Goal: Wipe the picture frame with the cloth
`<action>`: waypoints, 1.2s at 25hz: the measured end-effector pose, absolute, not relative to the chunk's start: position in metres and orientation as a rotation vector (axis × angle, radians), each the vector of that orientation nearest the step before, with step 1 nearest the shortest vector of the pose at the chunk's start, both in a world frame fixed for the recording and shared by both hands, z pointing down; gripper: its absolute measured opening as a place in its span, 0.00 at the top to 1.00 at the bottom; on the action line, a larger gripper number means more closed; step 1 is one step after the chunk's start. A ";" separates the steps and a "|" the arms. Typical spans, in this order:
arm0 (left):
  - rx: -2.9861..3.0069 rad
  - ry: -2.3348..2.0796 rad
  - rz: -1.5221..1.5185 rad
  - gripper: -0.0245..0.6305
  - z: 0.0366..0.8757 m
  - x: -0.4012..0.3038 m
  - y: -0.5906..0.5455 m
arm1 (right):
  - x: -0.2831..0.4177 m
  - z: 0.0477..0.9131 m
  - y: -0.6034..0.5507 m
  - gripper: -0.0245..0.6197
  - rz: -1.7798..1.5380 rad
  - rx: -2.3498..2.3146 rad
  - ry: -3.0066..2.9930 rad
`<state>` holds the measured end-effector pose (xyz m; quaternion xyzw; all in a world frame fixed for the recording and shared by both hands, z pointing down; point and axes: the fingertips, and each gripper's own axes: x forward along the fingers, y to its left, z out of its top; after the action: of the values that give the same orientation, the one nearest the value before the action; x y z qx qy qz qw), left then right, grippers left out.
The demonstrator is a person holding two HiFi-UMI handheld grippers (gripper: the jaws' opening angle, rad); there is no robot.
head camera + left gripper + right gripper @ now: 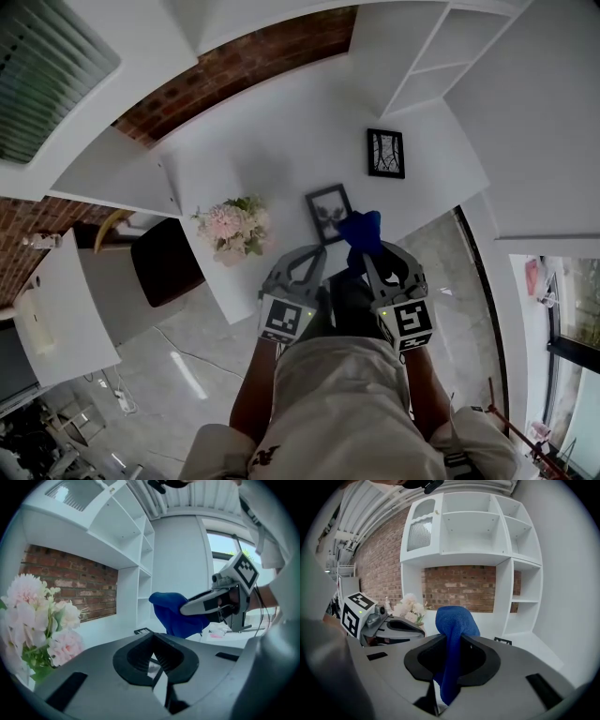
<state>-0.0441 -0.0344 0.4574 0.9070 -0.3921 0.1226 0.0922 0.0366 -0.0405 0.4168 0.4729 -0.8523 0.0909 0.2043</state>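
Right gripper (449, 638): jaws clamped on the blue cloth (453, 619). The cloth runs down between the two jaws and bunches into a rounded fold above their tips.
Left gripper (152, 635): jaws brought together at the tips, with nothing between them.
Gripper layout, head view: the two grippers are side by side at the near table edge, the left at 9 o'clock of the right, both pointing toward 12 o'clock.
Picture frame (328, 212): small, black-edged, on the white table (281, 141), at 12 o'clock of the left gripper and close ahead of its tips.
Cloth to frame: in the head view the cloth overlaps the frame's side at 4 o'clock. Whether they touch cannot be told.
Second frame (385, 153): black, farther back on the table, at 1 o'clock of the first frame and well apart from it.
Flowers (232, 227): pale pink bunch with green leaves, at 9 o'clock of the picture frame, near the table edge.
Background: white shelf unit (473, 527) standing against a red brick wall (459, 585).
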 end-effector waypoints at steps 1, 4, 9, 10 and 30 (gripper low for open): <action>2.689 -1.161 0.376 0.96 0.464 -0.044 -0.035 | 0.037 0.422 -0.041 0.85 0.256 1.311 -2.373; 2.674 -1.146 0.412 0.96 0.483 -0.042 -0.038 | 0.039 0.438 -0.043 0.85 0.272 1.285 -2.352; 2.645 -1.116 0.462 0.96 0.510 -0.038 -0.041 | 0.042 0.459 -0.051 0.85 0.286 1.267 -2.334; 2.641 -1.110 0.470 0.96 0.514 -0.037 -0.042 | 0.041 0.462 -0.053 0.85 0.292 1.260 -2.332; 2.564 -0.999 0.649 0.96 0.595 -0.027 -0.060 | 0.039 0.534 -0.073 0.86 0.382 1.163 -2.245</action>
<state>-0.0269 -0.0596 0.5955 0.8957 -0.3490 0.2266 0.1568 0.0387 -0.0730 0.5339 0.4356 -0.8408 0.1429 0.2880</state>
